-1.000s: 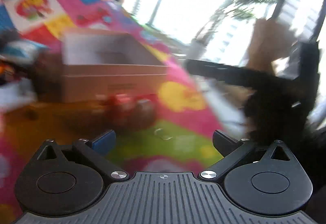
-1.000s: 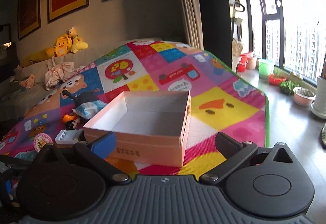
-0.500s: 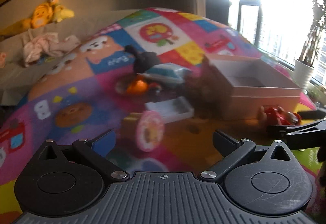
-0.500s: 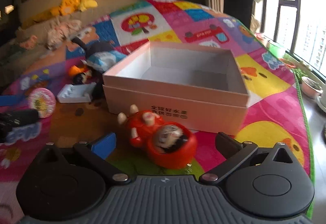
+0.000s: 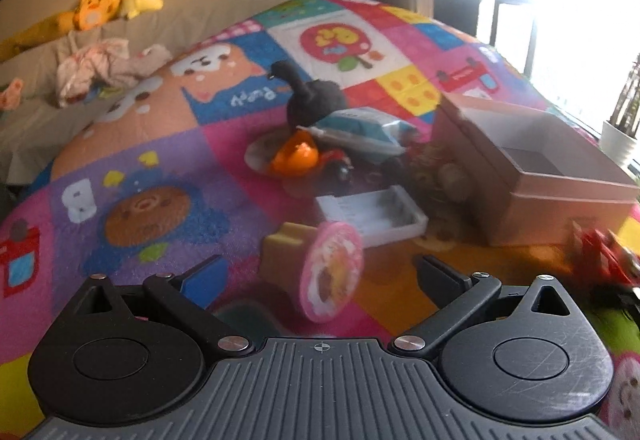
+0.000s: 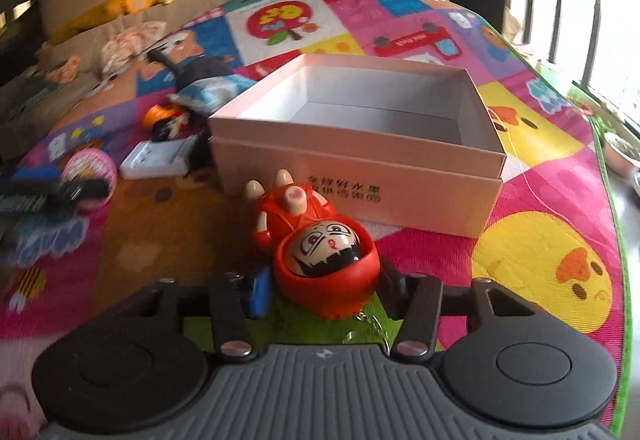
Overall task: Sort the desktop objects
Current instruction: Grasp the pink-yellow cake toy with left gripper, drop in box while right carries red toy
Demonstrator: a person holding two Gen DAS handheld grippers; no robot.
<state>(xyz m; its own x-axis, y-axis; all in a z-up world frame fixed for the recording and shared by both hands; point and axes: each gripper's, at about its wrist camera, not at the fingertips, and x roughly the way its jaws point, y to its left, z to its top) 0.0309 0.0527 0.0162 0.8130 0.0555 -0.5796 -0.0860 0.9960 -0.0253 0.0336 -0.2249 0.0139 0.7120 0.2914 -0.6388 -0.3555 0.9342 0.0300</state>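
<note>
Tongs on the right (image 6: 324,290) have just been closing and now pinch the round red head of the toy figure (image 6: 316,244); both pads look pressed to its sides, blue pad at nine o'clock of it, black pad at three. The figure lies on its back on the play mat (image 6: 532,224), feet toward twelve o'clock, just short of the pink box (image 6: 360,176), whose printed front wall stands right behind it. The box is open and, as far as the right view shows, bare inside.

Over on the left, the left tongs (image 5: 320,280) stand wide with nothing between the pads. A round tub with a pink lid (image 5: 320,268) lies on its side just ahead of them, at twelve o'clock, not yet reached. Beyond it sits a white tray (image 5: 372,212), then an orange ball (image 5: 296,156), a blue-and-white packet (image 5: 360,132) and a black plush bird (image 5: 312,100), all heaped at about eleven o'clock of the box.

So this is the pick-up step, first toy into the box by the look of it. The next move, I'd say, calls for a straight lift clear of the mat, a carry toward twelve o'clock over the near wall, then release above the bare floor. The head is round and smooth, so it could squirt out of the pinch if the squeeze sits off centre. There's a small metal ring (image 6: 368,328) trailing under it too, which might snag.
</note>
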